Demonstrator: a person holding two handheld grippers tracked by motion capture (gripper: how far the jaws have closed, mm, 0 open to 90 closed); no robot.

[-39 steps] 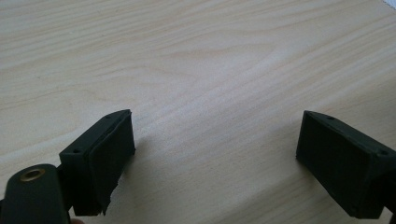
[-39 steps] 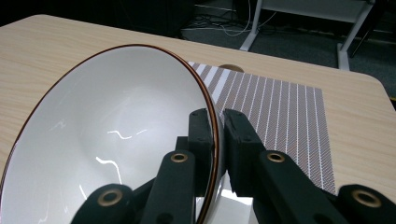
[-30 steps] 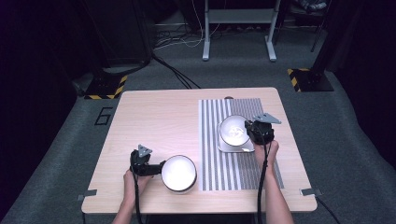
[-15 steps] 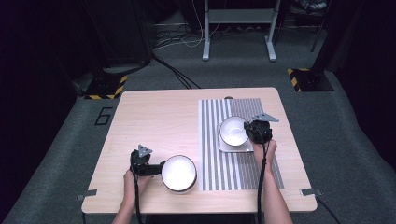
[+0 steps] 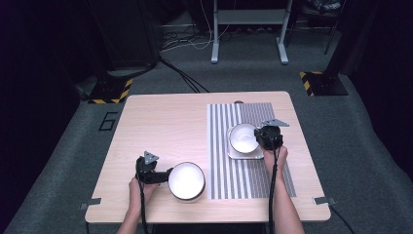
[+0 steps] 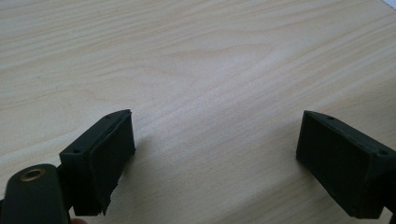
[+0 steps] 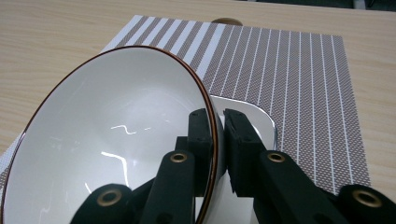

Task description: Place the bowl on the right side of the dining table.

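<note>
A white bowl [image 7: 116,140] with a thin brown rim tilts over a square white plate [image 7: 254,116] on the striped placemat [image 7: 303,70]. My right gripper [image 7: 217,130] is shut on the bowl's near rim, one jaw inside and one outside. In the high view this bowl [image 5: 242,137] and right gripper [image 5: 259,138] are at the table's right. A second white bowl [image 5: 186,181] stands on bare wood near the front edge. My left gripper [image 5: 165,174] sits just left of it. In its own view the left gripper [image 6: 215,154] is open, with bare wood between the jaws.
The wooden table [image 5: 165,126] carries the placemat [image 5: 221,146] on its right half. A small round brown disc [image 7: 226,21] lies at the placemat's far edge. Beyond the table are a metal stand [image 5: 248,29], floor cables [image 5: 182,78] and hazard-striped bases [image 5: 316,83].
My right gripper has sunk slightly with the bowl toward the square plate. The left gripper and the second bowl have kept still.
</note>
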